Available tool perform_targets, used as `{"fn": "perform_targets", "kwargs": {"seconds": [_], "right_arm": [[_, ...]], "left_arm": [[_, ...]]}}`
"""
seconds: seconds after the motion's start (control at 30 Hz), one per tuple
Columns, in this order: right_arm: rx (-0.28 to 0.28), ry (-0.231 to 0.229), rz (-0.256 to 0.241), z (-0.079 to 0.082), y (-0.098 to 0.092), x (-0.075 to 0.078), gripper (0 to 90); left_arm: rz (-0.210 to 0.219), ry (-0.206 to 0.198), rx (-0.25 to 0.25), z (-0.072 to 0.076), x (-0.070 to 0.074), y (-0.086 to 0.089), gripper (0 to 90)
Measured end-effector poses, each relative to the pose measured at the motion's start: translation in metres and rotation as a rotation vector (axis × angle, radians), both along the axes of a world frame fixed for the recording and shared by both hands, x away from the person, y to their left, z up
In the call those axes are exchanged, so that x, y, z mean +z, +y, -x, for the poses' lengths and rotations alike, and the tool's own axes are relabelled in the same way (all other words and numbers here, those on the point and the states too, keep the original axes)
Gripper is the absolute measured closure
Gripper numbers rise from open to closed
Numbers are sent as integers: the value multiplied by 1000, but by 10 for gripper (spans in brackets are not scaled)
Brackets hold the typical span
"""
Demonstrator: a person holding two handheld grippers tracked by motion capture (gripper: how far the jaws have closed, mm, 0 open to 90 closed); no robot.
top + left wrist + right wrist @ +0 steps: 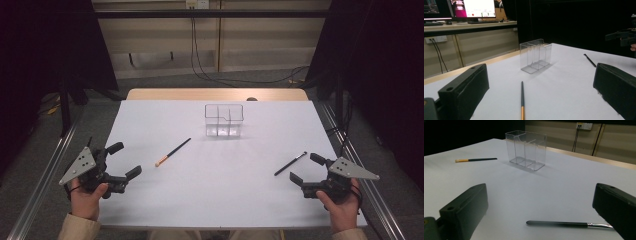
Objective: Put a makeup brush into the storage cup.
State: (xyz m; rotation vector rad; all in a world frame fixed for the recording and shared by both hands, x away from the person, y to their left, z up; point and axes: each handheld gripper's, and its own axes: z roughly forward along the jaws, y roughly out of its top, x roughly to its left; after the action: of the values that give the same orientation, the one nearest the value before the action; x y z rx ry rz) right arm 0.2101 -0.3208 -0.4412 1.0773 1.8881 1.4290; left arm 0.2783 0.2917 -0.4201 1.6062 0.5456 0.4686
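A clear plastic organiser [224,120] with compartments stands upright on the white table [220,200], toward the back centre; it also appears as the organiser [535,55] and the organiser [526,150]. A black-handled brush with an orange tip [172,152] lies left of centre, ahead of my left gripper [124,161], which is open and holds nothing. A thin black brush with a silver ferrule [290,163] lies just left of my open right gripper [306,168]. That brush [569,224] lies between the right jaws, untouched. The orange-tipped brush [522,100] points toward the left gripper.
A wooden strip [215,94] edges the table's far side. Metal rails [45,175] run along both sides of the table. Cables [210,75] hang on the wall behind. Monitors [474,8] stand on a desk in the left gripper view.
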Motion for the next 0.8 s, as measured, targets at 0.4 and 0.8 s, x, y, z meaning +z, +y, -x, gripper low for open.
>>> {"fn": "perform_targets", "kwargs": {"seconds": [0.4,0.8], "right_arm": [[-9,1,-3,3,-4,0,0],[19,0,4,-2,5,-1,0]], "left_arm": [[8,-6,4,-9,2,-7,0],[49,-20,11,-17,10,-12,0]]}}
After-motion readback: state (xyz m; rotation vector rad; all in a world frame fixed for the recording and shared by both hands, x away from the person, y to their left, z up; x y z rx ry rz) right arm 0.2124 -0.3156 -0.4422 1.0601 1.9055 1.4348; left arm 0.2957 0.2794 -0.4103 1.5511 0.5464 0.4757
